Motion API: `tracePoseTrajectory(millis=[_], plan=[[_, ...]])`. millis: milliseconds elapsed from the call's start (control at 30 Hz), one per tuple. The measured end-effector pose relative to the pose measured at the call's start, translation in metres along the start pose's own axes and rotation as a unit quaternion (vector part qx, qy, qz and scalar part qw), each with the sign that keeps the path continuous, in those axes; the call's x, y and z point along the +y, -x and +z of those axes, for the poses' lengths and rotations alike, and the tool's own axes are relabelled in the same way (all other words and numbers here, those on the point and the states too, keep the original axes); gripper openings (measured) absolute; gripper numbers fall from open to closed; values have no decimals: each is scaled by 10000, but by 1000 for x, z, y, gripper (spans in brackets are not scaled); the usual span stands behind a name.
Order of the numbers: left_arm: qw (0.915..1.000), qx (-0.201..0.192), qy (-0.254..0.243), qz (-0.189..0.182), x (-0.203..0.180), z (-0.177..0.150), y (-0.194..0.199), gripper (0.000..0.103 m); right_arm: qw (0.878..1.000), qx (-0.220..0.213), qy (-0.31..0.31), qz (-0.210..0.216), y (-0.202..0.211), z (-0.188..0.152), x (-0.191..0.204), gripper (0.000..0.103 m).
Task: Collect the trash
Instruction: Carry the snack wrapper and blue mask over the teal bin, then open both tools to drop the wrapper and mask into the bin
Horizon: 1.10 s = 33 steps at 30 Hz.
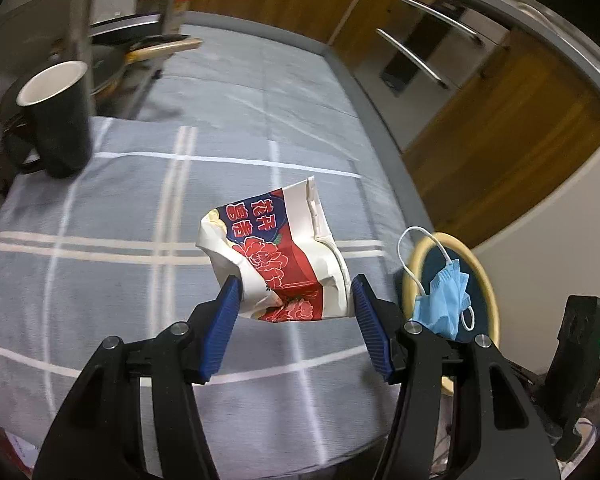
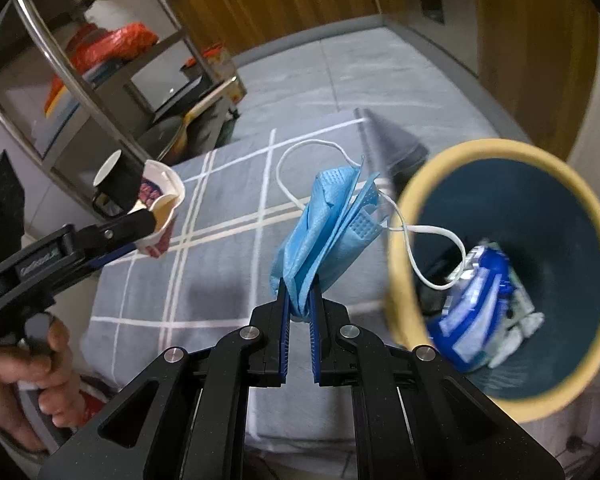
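Fingers of the left gripper (image 1: 296, 300) are pinching a crumpled white paper cup with red and blue flower print (image 1: 276, 258) by its sides, the cup jutting toward twelve o'clock above the grey checked cloth (image 1: 120, 208). The right gripper (image 2: 300, 312) is clamping the bottom fold of a pale blue pleated face mask (image 2: 328, 224), which is standing up between the pads, at nine o'clock of the round dark-blue bin with a cream rim (image 2: 396, 264).

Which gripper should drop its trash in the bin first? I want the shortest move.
Probably the right. Its gripper, shut on the blue mask, is right beside the bin's rim, with an ear loop already hanging over the opening. The left gripper holds the crumpled paper cup farther away, over the table.
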<state>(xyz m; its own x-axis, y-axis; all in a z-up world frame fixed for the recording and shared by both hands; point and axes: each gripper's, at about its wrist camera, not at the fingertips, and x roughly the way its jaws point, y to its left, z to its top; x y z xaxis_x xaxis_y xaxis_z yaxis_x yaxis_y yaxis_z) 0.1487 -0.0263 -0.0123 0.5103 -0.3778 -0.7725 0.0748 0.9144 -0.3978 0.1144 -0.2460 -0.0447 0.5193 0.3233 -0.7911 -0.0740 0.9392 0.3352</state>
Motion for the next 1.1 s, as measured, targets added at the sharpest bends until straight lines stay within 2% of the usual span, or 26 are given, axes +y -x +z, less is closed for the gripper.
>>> tracePoseTrajectory(millis=[400,633,800,867,967,1033,1100], plan=[[9957,256,-562,-697,-81,-8,-18,57,9974,-345,-121,-616,50,-17,-59,10],[9897,532,-967,-909,-128,-17,-42,57,9934,-232,-9,-1121,53,-29,-85,10],[9857,693,-1179,-982,-154,-21,-57,57,9899,33,-20,-1420,46,-35,-103,11],[9843,744,-1250,-997,-160,-21,-63,57,9884,169,-134,-1502,44,-38,-112,27],[9822,833,-1348,-1008,-171,-23,-72,57,9879,106,-312,-1515,51,-39,-122,45],[9815,887,-1377,-992,-176,-24,-78,57,9880,-8,-413,-1489,60,-40,-124,52],[9802,962,-1411,-1007,-181,-25,-85,58,9881,-157,-531,-1433,70,-40,-127,55]])
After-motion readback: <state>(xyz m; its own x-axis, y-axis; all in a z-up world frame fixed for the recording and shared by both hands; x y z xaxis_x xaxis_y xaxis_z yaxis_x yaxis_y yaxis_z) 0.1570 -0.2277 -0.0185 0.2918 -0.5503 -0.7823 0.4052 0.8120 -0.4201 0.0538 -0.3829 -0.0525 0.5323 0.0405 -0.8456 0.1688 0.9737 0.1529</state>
